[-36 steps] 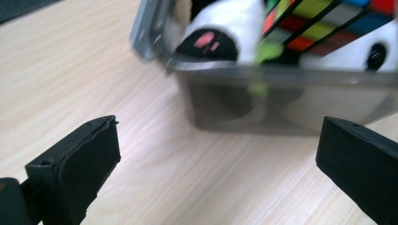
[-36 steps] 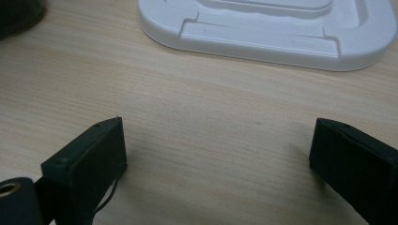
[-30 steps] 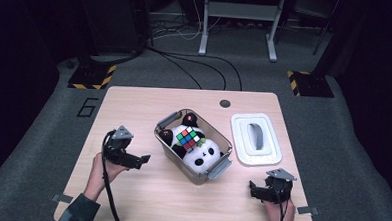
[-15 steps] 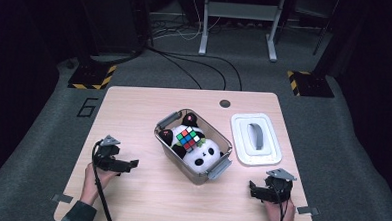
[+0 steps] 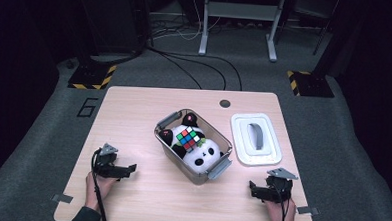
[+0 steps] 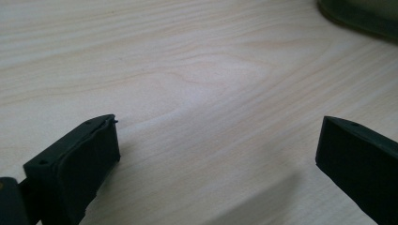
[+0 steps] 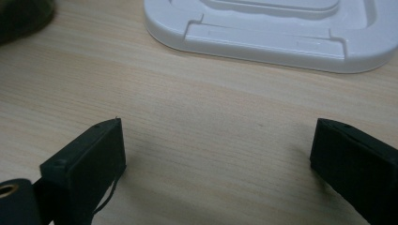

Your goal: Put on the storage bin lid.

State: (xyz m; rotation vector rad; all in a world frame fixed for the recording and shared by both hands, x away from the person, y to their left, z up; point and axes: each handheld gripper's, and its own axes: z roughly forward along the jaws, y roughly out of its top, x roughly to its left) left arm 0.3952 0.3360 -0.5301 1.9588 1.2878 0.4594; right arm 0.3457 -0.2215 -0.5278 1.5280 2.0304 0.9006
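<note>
A clear plastic bin (image 5: pixel 216 167) sits at the middle of the wooden table (image 5: pixel 134 113), holding a panda plush (image 5: pixel 202 152) with a colourful puzzle cube (image 5: pixel 189 137) on top. The bin's white lid (image 5: pixel 255 138) lies flat to its right. My left gripper (image 5: pixel 131 168) rests low on the table near the front left, open, jaws wide apart over bare wood (image 6: pixel 216 117) with nothing between them. My right gripper (image 5: pixel 252 188) rests near the front right, also open and empty. In the right gripper view the lid's (image 7: pixel 281 33) near edge lies just beyond the jaws.
A dark corner of the bin (image 6: pixel 361 18) shows at the top right of the left gripper view. A round cable hole (image 5: pixel 225 103) sits at the table's far edge. Grey carpet, cables and a metal stand lie beyond the table.
My left gripper has moved down and toward the table's front left and settled on the surface. The right gripper has stayed in place.
</note>
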